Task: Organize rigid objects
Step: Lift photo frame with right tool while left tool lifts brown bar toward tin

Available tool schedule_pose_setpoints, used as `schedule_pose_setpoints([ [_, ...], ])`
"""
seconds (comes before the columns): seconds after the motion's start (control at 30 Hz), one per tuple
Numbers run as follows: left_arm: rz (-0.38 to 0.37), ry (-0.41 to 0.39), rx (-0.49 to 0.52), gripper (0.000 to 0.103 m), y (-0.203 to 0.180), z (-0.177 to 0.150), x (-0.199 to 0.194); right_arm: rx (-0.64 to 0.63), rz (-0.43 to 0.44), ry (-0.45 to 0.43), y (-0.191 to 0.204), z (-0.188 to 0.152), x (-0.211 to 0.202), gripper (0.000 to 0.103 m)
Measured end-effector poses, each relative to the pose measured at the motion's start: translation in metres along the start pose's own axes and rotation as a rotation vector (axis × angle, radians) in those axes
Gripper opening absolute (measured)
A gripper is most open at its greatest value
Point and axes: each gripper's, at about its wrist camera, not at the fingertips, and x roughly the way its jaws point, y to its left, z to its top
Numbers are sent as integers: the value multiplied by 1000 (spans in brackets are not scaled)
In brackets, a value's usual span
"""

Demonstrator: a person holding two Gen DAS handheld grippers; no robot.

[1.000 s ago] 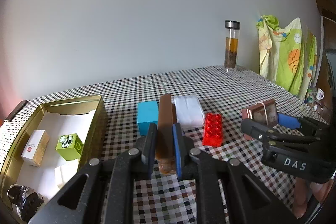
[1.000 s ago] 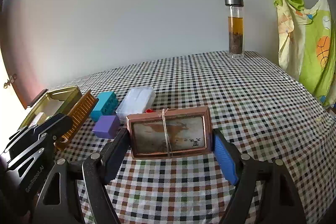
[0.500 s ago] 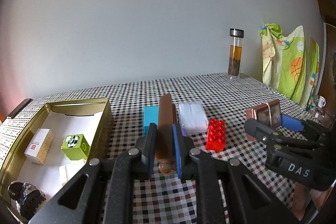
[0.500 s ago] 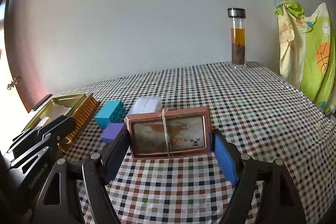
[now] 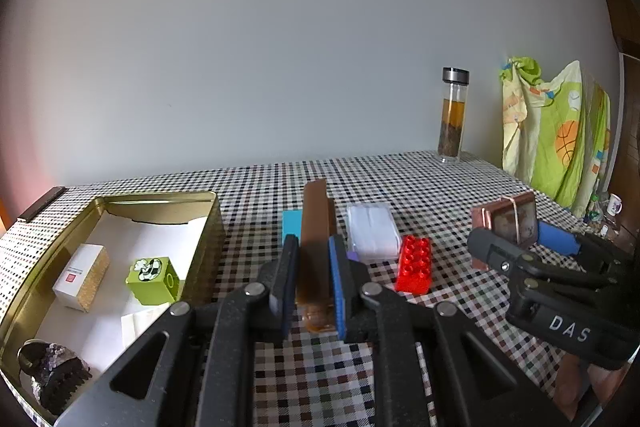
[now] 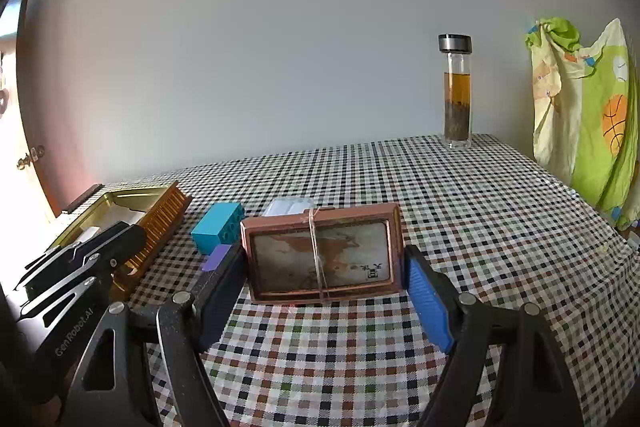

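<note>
The left gripper (image 5: 314, 279) was clamped narrow on a brown wooden comb (image 5: 316, 239), which stood on edge between the two pads and reached away over the checked tablecloth (image 5: 400, 183). The right gripper (image 6: 326, 281) stood wide, its pads pressed against the two short ends of a copper-coloured framed box (image 6: 322, 253) tied round the middle with string; whether the box rested on the cloth or hung just above it could not be told. Just beyond the comb's far end sat a teal block (image 5: 291, 223), with a clear plastic case (image 5: 372, 231) to its right and a red studded brick (image 5: 415, 264) nearer the camera beside that case. A small purple block (image 6: 216, 257) showed just left of the framed box, partly hidden by the right gripper's left finger. To the left of the comb lay an open gold tin (image 5: 208, 223) lined in white, holding a white-and-gold small box (image 5: 82, 277), a lime-green cube (image 5: 154, 280) and a dark crystal-like lump (image 5: 54, 375) in its near corner. At the far edge of the table stood a glass bottle (image 6: 457, 93) with amber liquid and a metal cap, well apart from everything else, and a yellow-green printed cloth (image 6: 588, 119) hung at the right.
</note>
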Motion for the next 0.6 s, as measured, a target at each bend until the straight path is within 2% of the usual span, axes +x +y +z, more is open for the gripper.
schedule_pose_setpoints([
  [0.6,10,-67,-22,14,8,-2,-15,-36,-1,-100,15,-1,-14,79],
])
